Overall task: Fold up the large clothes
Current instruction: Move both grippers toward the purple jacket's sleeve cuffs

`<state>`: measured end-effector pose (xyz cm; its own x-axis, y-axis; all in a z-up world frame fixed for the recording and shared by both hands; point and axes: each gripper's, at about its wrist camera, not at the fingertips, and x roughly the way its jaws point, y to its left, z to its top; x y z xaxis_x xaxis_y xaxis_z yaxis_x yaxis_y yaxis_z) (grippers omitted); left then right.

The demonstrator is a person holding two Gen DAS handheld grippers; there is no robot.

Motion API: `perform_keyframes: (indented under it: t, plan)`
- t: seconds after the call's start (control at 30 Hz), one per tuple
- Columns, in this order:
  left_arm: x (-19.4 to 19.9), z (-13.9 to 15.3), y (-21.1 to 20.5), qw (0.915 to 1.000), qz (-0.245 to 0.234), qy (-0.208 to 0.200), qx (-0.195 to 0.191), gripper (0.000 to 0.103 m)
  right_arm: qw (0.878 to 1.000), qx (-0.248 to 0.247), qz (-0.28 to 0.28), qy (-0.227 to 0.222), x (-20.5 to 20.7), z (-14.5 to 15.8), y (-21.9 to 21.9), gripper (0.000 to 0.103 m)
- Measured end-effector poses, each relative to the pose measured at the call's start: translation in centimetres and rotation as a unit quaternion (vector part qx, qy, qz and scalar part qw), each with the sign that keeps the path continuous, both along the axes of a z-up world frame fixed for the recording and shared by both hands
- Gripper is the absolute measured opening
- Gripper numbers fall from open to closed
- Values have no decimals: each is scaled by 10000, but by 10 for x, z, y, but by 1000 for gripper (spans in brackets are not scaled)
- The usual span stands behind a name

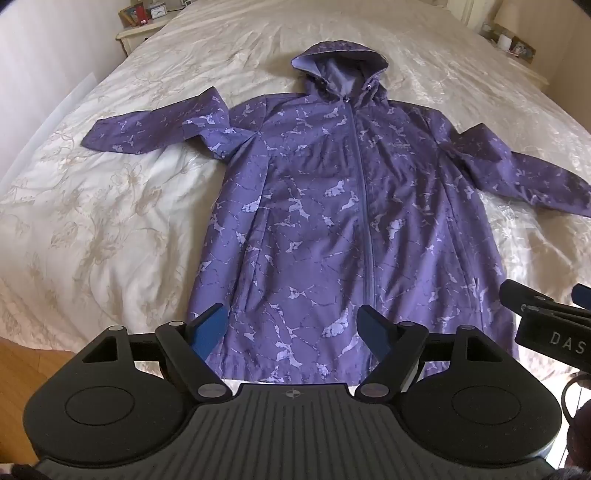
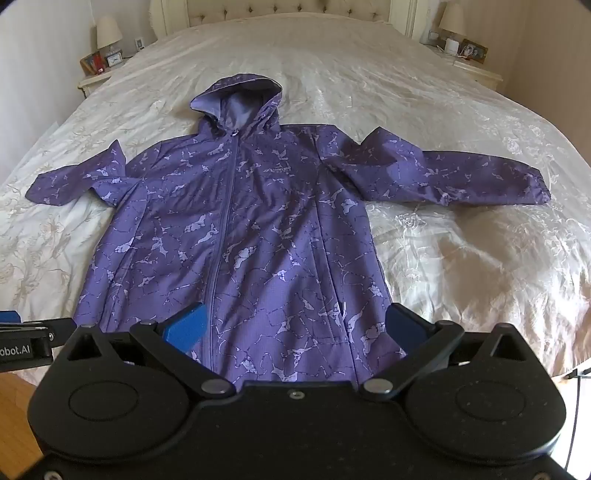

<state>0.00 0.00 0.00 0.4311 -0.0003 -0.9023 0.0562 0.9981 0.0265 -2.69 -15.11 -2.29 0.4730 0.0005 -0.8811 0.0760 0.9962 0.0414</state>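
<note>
A long purple hooded jacket point(image 1: 332, 221) with a pale marbled print lies flat and zipped on the bed, front up, hood at the far end, both sleeves spread sideways. It also fills the right wrist view point(image 2: 251, 229). My left gripper point(image 1: 291, 326) is open and empty, hovering above the hem left of the zip. My right gripper point(image 2: 295, 325) is open and empty above the hem's right part. The right gripper's fingers point(image 1: 517, 297) show at the right edge of the left wrist view. The left sleeve point(image 1: 155, 129) is partly creased over itself.
The cream floral bedspread point(image 1: 92, 221) covers the whole bed. Nightstands with lamps, frames and a clock stand at both far corners point(image 2: 99, 70) point(image 2: 476, 70). Wooden floor point(image 1: 18, 373) shows below the bed's near edge. A tufted headboard point(image 2: 288, 11) is at the far end.
</note>
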Motion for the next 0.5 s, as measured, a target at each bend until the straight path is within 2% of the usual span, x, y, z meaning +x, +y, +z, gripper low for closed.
perform_keyframes:
  t: [0.5]
  plan:
    - [0,0,0,10000,6,-35,5,76,10000,73,5,-33,-1,1,-5,102]
